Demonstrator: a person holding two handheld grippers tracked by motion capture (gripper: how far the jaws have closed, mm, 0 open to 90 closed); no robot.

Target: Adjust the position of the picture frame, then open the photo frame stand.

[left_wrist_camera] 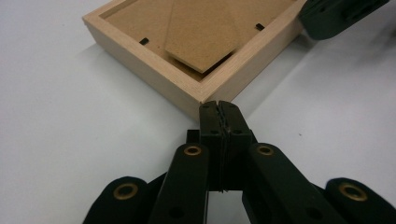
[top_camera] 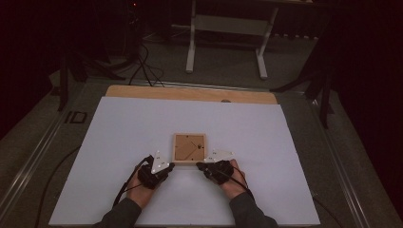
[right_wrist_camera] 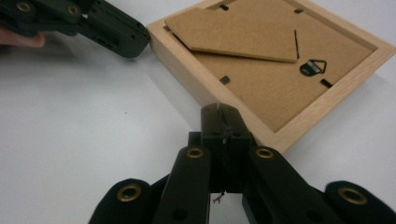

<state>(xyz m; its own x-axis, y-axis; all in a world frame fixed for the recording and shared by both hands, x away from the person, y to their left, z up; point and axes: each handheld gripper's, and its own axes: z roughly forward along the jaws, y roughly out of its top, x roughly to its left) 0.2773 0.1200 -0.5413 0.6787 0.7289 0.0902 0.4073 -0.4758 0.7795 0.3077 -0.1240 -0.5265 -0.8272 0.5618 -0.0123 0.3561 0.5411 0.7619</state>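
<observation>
A small square wooden picture frame (top_camera: pixel 189 148) lies face down on the white sheet, its brown backing board and stand flap up. My left gripper (top_camera: pixel 171 165) is shut, its tips at the frame's near left corner. In the left gripper view the closed jaw tips (left_wrist_camera: pixel 218 106) meet the corner of the frame (left_wrist_camera: pixel 187 46). My right gripper (top_camera: pixel 198 165) is shut too, at the frame's near right corner. In the right gripper view its tips (right_wrist_camera: pixel 219 112) press the wooden edge of the frame (right_wrist_camera: pixel 280 70), where a black hanger (right_wrist_camera: pixel 312 66) shows, and the left gripper (right_wrist_camera: pixel 116 35) touches the far corner.
The white sheet (top_camera: pixel 119 142) covers a wooden table top (top_camera: pixel 190 92). Behind the table stand a white desk frame (top_camera: pixel 228 38) and dark stands with cables on the floor. Open white surface lies on all sides of the frame.
</observation>
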